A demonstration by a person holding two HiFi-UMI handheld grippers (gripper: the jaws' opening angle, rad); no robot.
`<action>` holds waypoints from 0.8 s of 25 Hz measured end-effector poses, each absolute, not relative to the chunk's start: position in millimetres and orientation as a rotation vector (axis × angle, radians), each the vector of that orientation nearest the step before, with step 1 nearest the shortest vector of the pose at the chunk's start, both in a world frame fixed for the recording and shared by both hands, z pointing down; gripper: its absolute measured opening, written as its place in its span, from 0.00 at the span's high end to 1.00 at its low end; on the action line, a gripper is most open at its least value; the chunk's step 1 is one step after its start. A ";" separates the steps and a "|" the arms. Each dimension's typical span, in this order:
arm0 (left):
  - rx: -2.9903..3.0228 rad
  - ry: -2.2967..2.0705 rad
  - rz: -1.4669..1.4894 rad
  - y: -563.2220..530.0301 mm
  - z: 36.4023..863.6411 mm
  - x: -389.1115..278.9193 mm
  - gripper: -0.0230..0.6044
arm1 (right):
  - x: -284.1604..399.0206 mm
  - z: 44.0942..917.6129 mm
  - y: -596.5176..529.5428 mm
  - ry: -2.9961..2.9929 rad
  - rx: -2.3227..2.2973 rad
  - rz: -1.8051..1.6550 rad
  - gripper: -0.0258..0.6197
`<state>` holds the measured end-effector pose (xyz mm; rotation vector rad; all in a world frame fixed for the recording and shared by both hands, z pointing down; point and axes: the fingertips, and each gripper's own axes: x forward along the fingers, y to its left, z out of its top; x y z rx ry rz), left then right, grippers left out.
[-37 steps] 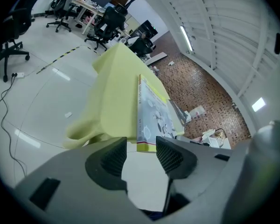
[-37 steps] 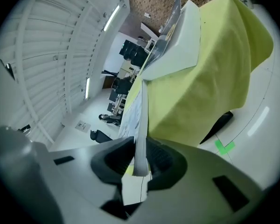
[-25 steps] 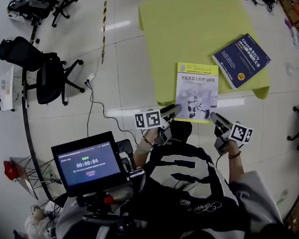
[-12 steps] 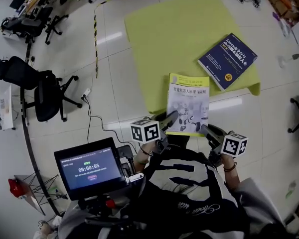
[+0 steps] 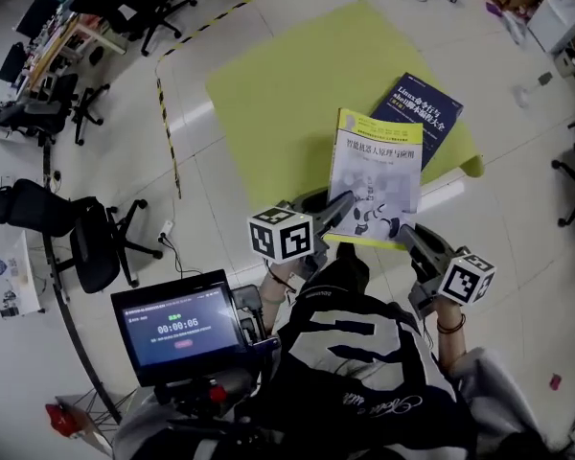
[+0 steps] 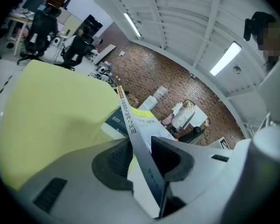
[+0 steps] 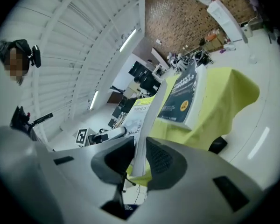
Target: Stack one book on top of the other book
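Left gripper [image 5: 337,207]: your jaws have just been closing, and they pinch the near left edge of the white-and-yellow book [image 5: 376,175].
Right gripper [image 5: 408,234]: your jaws clamp the same book's near right edge.
White-and-yellow book: held up between both grippers above the yellow cloth [image 5: 287,84], with its far end over the blue book [image 5: 426,113] in the head view.
Blue book: lies flat on the cloth's right side.

We count two books, a white book [image 5: 376,175] and a blue book [image 5: 433,111], one yellow cloth [image 5: 287,94], one screen [image 5: 177,326].
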<state>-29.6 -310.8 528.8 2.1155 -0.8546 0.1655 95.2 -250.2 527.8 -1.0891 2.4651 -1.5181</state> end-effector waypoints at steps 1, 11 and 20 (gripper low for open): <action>2.144 -0.813 0.196 -327.9 530.7 -19.2 0.78 | 102.8 528.4 -262.5 2.439 -1.143 -1.492 0.84; 2.202 -0.637 0.481 -450.6 584.2 79.6 0.76 | 178.4 572.7 -356.8 2.131 -1.506 -1.489 0.84; 2.123 -0.723 0.566 -456.7 613.5 80.9 0.71 | 188.5 606.6 -356.9 1.979 -1.618 -1.554 0.85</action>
